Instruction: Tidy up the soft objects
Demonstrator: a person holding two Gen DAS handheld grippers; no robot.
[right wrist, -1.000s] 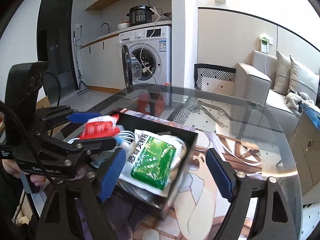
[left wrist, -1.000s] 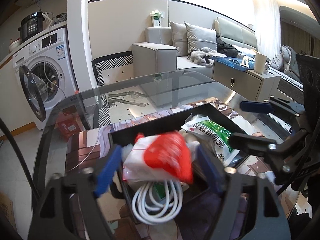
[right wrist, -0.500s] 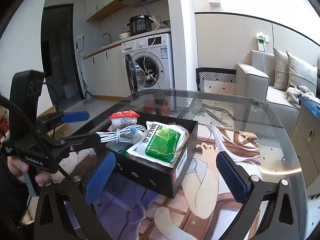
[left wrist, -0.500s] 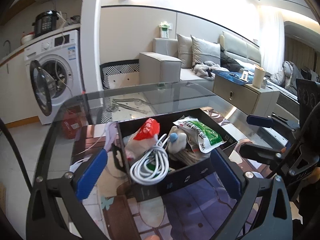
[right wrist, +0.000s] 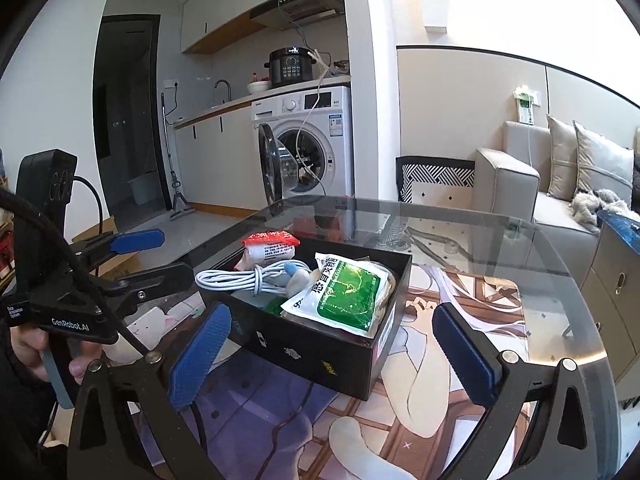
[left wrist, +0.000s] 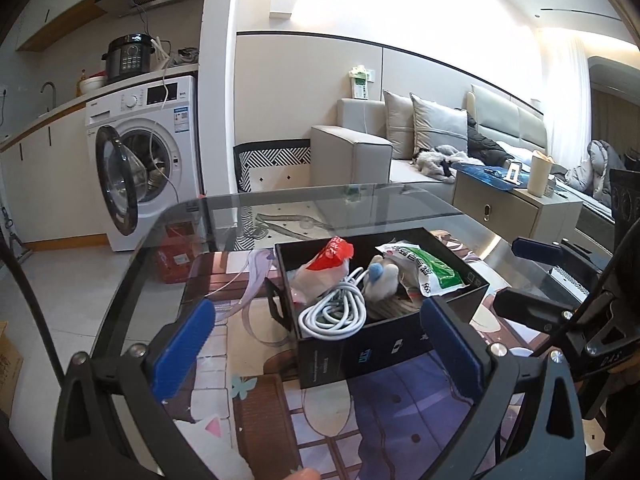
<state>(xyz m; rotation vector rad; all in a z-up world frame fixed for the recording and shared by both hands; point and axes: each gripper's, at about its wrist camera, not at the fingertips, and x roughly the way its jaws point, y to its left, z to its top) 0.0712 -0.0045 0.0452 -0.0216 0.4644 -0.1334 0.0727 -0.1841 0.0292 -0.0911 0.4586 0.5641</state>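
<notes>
A black box (left wrist: 380, 350) (right wrist: 320, 354) stands on the glass table. Inside lie a red-and-white packet (left wrist: 326, 266) (right wrist: 270, 246), a coiled white cable (left wrist: 334, 312) (right wrist: 236, 278), a pale plush toy with a blue tip (left wrist: 380, 280) (right wrist: 296, 276) and a green-and-white pouch (left wrist: 428, 270) (right wrist: 344, 292). My left gripper (left wrist: 318, 352) is open, back from the box's near wall, nothing between its blue pads. My right gripper (right wrist: 332, 350) is open too, in front of the box's other side. Each gripper shows at the edge of the other's view.
The round glass table (left wrist: 360, 204) (right wrist: 520, 240) covers a printed illustrated mat (left wrist: 360, 420). Beyond it stand a washing machine with its door open (left wrist: 140, 164) (right wrist: 308, 148), a grey sofa (left wrist: 380, 152) and a low cabinet (left wrist: 516, 208). A hand (right wrist: 24, 344) grips the left tool's handle.
Both grippers let go of the packet and the pouch, opened wide and drew back from the box. The red packet and the green pouch now rest in the box.
</notes>
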